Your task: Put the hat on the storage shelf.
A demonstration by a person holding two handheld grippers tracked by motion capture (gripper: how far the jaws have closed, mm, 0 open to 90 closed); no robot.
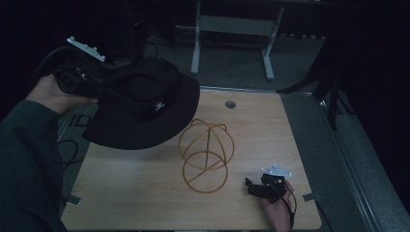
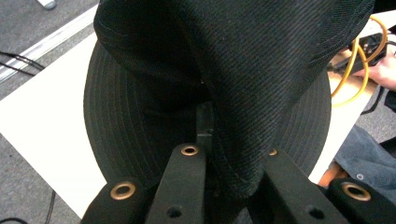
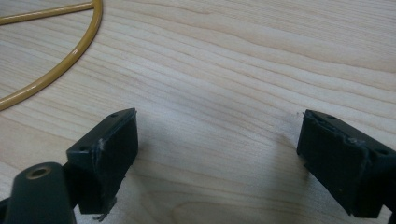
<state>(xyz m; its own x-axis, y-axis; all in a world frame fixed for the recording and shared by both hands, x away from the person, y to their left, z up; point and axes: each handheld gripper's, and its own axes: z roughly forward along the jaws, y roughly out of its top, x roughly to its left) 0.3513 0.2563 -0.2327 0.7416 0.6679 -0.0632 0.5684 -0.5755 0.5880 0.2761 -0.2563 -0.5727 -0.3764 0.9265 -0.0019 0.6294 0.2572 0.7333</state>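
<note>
A black bucket hat [image 1: 145, 104] hangs in the air over the table's far left corner, its brim tilted. My left gripper [image 1: 99, 82] is shut on the hat's crown fabric [image 2: 243, 93], which is bunched between the jaws. A yellow wire hat stand [image 1: 205, 150], a dome on a ring base, sits on the middle of the wooden table [image 1: 145, 193]. My right gripper [image 1: 251, 186] rests on the table near the front right, just right of the stand's ring [image 3: 60, 65]. Its jaws stand wide apart over bare wood [image 3: 217, 140].
A small round grommet [image 1: 230, 104] is set in the table's far edge. Behind the table stands a white metal frame [image 1: 232, 29] on grey floor. Cables [image 1: 70, 150] lie on the floor left of the table.
</note>
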